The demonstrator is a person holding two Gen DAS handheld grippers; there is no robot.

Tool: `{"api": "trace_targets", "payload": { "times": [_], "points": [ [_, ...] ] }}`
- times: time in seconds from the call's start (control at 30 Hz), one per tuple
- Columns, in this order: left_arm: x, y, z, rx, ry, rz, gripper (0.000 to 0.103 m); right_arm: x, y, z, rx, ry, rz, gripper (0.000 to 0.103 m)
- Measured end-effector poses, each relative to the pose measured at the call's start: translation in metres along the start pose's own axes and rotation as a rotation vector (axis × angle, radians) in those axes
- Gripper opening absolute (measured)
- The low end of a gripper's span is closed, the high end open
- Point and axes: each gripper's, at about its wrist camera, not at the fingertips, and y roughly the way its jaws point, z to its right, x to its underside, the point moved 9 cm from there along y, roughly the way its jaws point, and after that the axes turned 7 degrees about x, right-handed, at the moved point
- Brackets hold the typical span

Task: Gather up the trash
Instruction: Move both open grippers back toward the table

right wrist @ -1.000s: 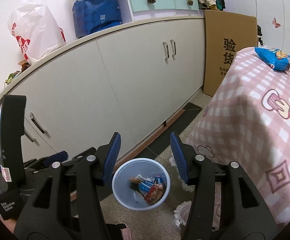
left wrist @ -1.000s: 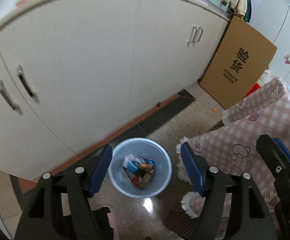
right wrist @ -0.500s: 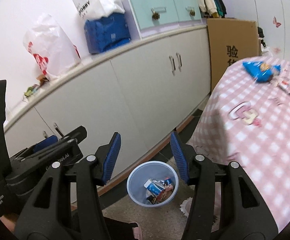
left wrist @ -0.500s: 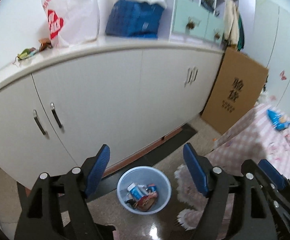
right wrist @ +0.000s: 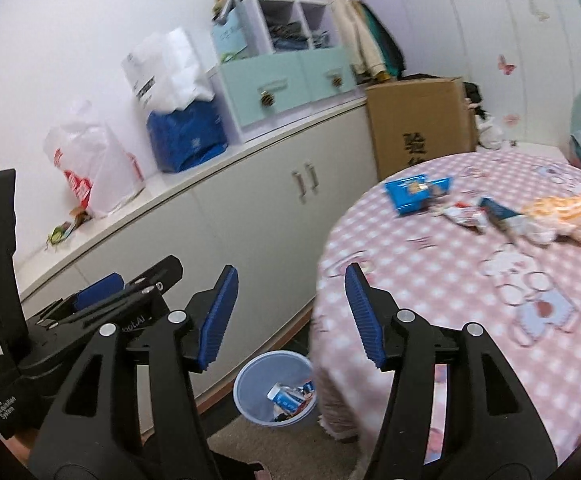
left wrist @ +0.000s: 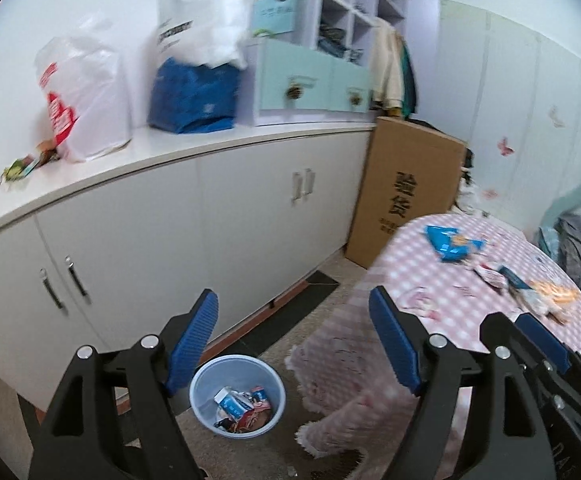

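Observation:
A pale blue trash bin (left wrist: 237, 395) stands on the floor beside the round table, with several wrappers inside; it also shows in the right wrist view (right wrist: 275, 388). On the pink checked tablecloth (right wrist: 470, 280) lie a blue snack bag (right wrist: 414, 192), small wrappers (right wrist: 466, 214) and an orange bag (right wrist: 562, 208). The blue bag also shows in the left wrist view (left wrist: 450, 242). My left gripper (left wrist: 292, 340) is open and empty, high above the bin. My right gripper (right wrist: 290, 312) is open and empty, near the table's left edge.
White cabinets (left wrist: 210, 232) run along the wall, with plastic bags (left wrist: 86, 100) and a drawer unit (left wrist: 310, 88) on the counter. A cardboard box (left wrist: 406, 196) leans at the cabinet's end. A fringed rug (left wrist: 330, 420) lies under the table.
Both grippers have risen and tilted up away from the bin. The bin looks smaller and lower, and the tabletop with its trash has come into view.

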Motion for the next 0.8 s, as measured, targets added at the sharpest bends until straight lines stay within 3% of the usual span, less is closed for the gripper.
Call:
{"api": "trace_targets", "payload": {
  "times": [0.5,0.8],
  "points": [
    [0.008,-0.001,0.098,0.1,0.13,-0.03,0.078,-0.011,-0.043,0.096,0.107,0.106,0.05,0.056],
    [0.023,0.025,0.146,0.198,0.177,-0.129,0.078,-0.011,-0.046,0.152,0.175,0.161,0.041,0.058]
  ]
}}
